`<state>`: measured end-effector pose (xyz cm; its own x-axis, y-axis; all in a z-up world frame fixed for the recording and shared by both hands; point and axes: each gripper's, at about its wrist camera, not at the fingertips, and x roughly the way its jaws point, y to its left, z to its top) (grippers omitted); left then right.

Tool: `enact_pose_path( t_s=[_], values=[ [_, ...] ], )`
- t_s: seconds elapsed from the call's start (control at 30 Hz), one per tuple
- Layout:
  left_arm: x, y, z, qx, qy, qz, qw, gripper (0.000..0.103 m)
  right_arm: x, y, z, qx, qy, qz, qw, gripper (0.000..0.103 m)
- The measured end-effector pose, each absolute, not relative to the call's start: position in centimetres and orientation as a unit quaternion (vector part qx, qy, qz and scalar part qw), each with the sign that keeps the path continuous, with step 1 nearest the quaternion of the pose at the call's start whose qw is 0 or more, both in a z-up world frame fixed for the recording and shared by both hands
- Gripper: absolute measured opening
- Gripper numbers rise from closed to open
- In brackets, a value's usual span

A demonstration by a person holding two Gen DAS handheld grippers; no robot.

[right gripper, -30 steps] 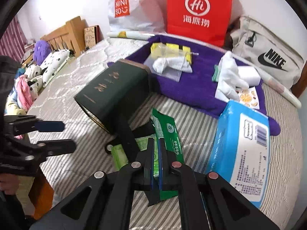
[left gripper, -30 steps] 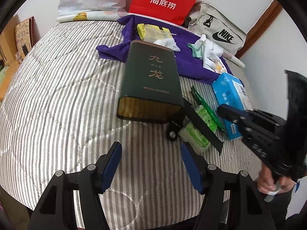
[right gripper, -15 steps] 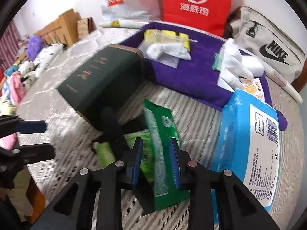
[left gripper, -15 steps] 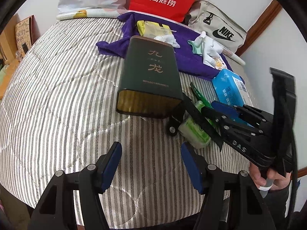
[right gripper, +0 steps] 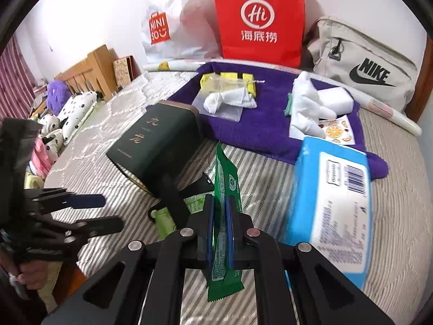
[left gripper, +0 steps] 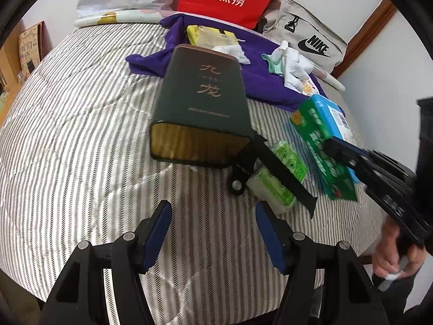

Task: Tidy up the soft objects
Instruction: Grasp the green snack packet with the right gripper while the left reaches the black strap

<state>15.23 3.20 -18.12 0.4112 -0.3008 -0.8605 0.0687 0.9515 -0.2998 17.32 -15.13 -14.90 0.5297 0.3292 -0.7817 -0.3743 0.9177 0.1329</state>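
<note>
The right gripper is clenched on the green packet, which juts toward twelve o'clock, while the left gripper hangs released over the bed.

NIKE on beige bag; MINISO, seemingly, on white bag.

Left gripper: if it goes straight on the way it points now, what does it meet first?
Probably the open end of the dark green rectangular tin, lying ahead between the left gripper's open fingers. Bare striped bedcover lies before it, so a steep path might touch that first.
</note>
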Motion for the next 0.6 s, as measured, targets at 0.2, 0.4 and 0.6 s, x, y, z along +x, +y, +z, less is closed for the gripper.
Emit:
enact_pose_path(
  t_s=[0.2, 0.4, 0.6],
  values=[
    [15.2, -0.3, -17.9, -0.079, 0.501, -0.139, 0.85, 0.062, 14.2, -17.6, -13.3, 0.001, 0.434, 0.219, 0.874, 0.008],
    [14.8, -2.8, -18.1, -0.023, 0.486, -0.143, 0.862, 0.062, 10.5, -19.9, -13.2, 0.011, 0.429, 0.223, 0.875, 0.008],
    [14.6, -4.5, -18.8, 0.008, 0.475, -0.148, 0.867, 0.063, 8.5, -22.7, -14.9, 0.035, 0.448, 0.218, 0.866, 0.008]
  ],
)
